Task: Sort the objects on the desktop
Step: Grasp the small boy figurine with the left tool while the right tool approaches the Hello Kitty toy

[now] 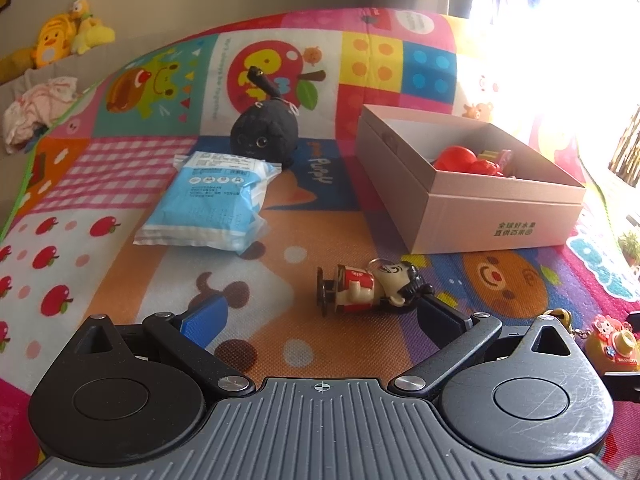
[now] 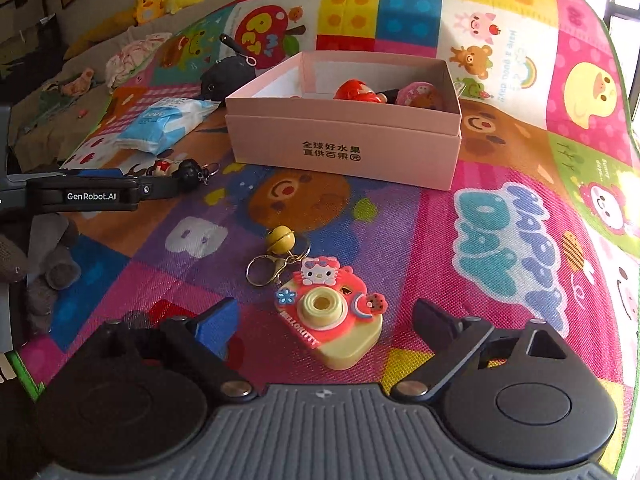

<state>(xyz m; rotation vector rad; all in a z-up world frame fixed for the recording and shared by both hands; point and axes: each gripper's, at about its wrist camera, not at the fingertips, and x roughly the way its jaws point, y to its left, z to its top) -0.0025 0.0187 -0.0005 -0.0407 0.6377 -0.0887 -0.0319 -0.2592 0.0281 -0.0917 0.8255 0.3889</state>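
Right gripper [image 2: 324, 316] low over the play mat [image 2: 500, 280], fingers [image 2: 218, 322] spread wide on either side of the camera keychain [image 2: 334, 318], pads clear of it, nothing gripped. Camera keychain flat on the mat, ring and yellow bell [image 2: 281, 237] trailing toward the box. Left gripper [image 1: 320, 316] likewise released, fingers [image 1: 208, 318] wide apart, empty; figurine [image 1: 372, 286] lying on its side just past the right fingertip, possibly brushing it, contact unclear. Pink box [image 2: 344, 148] open farther back on the mat, holding a red toy [image 2: 358, 90] and a pink item [image 2: 416, 94]. Blue-and-white packet [image 1: 208, 200] left of the box, black plush [image 1: 264, 130] touching its far end.
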